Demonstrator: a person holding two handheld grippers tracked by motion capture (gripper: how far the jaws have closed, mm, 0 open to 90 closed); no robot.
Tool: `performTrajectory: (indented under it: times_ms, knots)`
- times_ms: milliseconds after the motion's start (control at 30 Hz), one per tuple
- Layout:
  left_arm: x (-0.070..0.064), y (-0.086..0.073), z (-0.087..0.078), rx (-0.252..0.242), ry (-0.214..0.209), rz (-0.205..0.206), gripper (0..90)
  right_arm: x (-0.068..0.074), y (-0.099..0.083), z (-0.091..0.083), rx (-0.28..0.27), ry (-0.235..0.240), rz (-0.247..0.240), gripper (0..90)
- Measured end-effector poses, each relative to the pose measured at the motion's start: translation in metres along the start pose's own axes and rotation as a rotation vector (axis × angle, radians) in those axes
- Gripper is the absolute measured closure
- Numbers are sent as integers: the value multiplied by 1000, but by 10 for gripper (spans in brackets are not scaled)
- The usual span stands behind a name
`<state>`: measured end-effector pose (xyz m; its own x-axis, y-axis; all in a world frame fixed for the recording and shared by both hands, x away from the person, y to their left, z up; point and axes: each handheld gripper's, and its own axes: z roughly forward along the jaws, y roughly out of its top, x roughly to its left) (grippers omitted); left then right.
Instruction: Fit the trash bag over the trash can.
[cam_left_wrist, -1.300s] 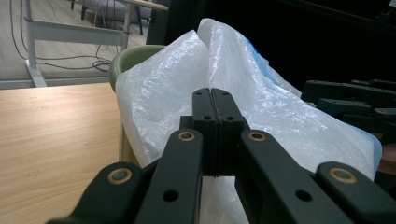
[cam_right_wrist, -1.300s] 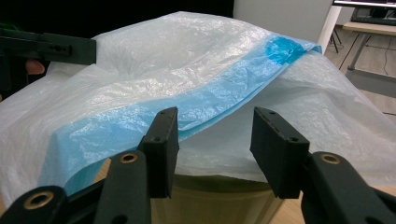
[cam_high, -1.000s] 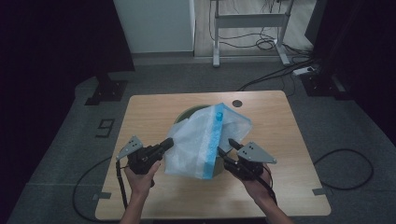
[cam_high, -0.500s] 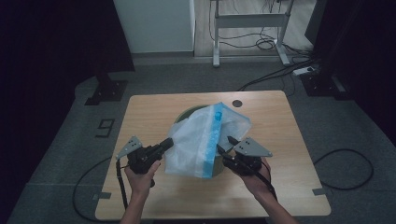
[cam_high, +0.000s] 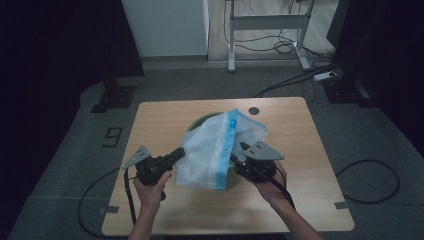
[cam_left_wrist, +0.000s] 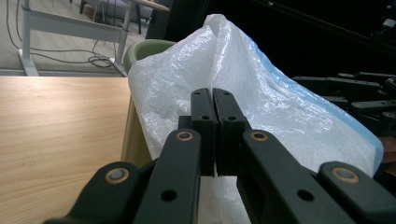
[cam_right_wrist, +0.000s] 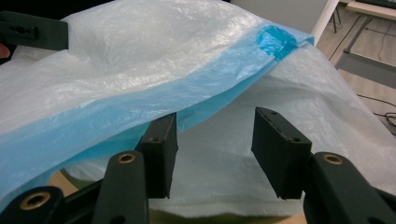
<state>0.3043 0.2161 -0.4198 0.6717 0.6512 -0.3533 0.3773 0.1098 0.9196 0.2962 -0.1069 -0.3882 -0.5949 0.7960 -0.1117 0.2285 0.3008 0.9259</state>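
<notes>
The left gripper (cam_high: 176, 154) has its jaws clenched on the left edge of the bag (cam_high: 215, 150), a thin white plastic sheet draped over the green bin (cam_left_wrist: 149, 49) that stands on the desk (cam_high: 150, 120) just ahead of the jaws. The bag's blue band (cam_right_wrist: 154, 100) runs lengthwise from the near rim of the bin up to a peak on the far side, crossing between the two grippers. The right gripper (cam_right_wrist: 212, 149) has its jaws released, spread apart just under that blue band with the bag's lower layer ahead of them, the left jaw touching or nearly touching the band.
</notes>
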Motion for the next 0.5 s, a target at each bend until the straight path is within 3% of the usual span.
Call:
performTrajectory:
  times_ms: [200, 300, 500]
  knots:
    - [0, 0, 0, 0, -4, -1, 876, -1, 5, 5, 9, 22, 24, 479]
    - [1, -1, 0, -2, -5, -5, 874, -2, 6, 9, 27, 45, 61, 445]
    - [3, -1, 1, 9, -27, -15, 860, -7, 7, 11, 25, 47, 97, 429]
